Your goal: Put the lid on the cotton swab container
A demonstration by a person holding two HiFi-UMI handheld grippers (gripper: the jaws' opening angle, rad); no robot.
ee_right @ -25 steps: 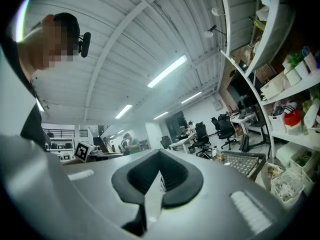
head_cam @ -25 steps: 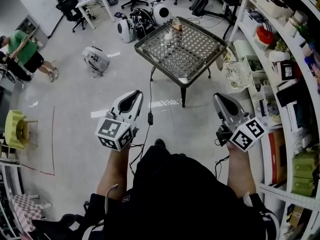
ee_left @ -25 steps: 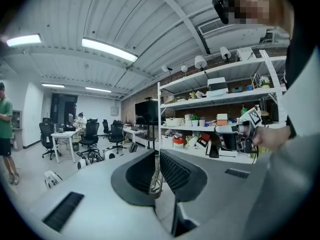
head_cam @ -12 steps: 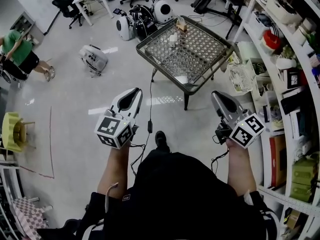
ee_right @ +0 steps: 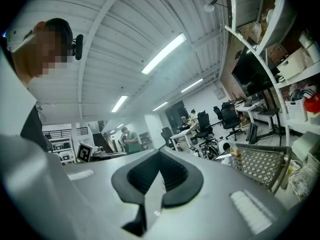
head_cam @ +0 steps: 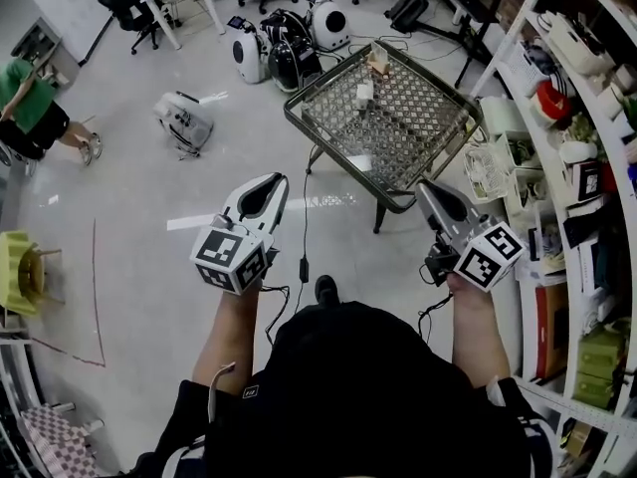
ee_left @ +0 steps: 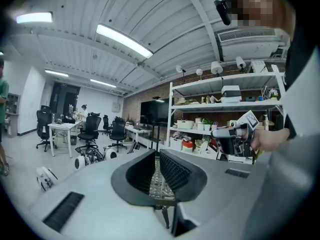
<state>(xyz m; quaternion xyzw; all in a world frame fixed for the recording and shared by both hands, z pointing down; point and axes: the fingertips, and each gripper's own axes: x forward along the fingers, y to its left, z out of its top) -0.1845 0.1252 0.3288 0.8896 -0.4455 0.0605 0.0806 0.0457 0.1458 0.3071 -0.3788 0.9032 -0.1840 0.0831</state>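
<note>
A mesh-topped metal table (head_cam: pixel 398 142) stands ahead on the floor, well beyond both grippers. Two small items sit at its far side: a white one (head_cam: pixel 364 93) and a tan-and-white one (head_cam: pixel 378 61). They are too small to tell container from lid. My left gripper (head_cam: pixel 276 181) is held in the air at the lower left, shut and empty. My right gripper (head_cam: pixel 425 186) is at the lower right, also shut and empty. In the left gripper view the table top shows through the loop behind the left gripper's (ee_left: pixel 157 156) tips. The right gripper (ee_right: pixel 160 152) points toward the office, with the table (ee_right: pixel 262 166) at its right.
Tall shelves (head_cam: pixel 582 167) packed with boxes and baskets line the right side. Round white and black machines (head_cam: pixel 289 43) and office chairs stand beyond the table. A cable (head_cam: pixel 302 232) runs across the floor. A person in green (head_cam: pixel 25 103) is at the far left, near a yellow stool (head_cam: pixel 20 272).
The head view has shifted, so the table now sits further right and slightly lower in the frame. Both grippers keep nearly the same pose and stay shut.
</note>
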